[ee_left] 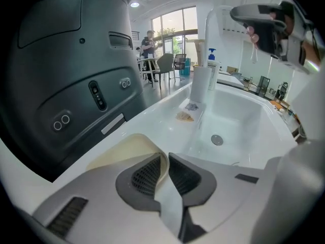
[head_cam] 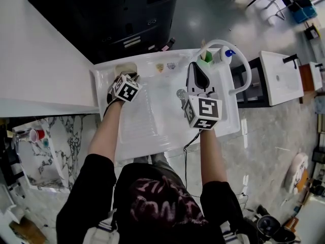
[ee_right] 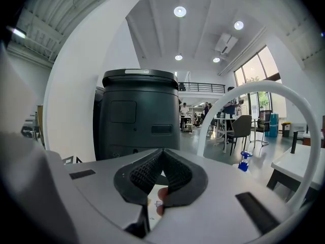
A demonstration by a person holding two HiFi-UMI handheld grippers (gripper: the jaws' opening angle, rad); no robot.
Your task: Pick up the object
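On sink rim (head_cam: 97, 85) | one cream dish (ee_left: 119, 154), left gripper (ee_left: 166, 159) pinching | right gripper (ee_right: 162, 156) closed

head cam: on the person's head, facing steeply down, whole sink (head_cam: 152, 111) in frame
left gripper cam: rides the left gripper (head_cam: 128, 77), low and v close at the sink rim, faces along the basin twd the faucet (ee_left: 209, 29)
right gripper cam: on the right gripper (head_cam: 198, 71), tilted up at the ceiling
shared: dark machine (head_cam: 127, 14) (ee_left: 61, 75) (ee_right: 137, 111) + faucet, all 3 views
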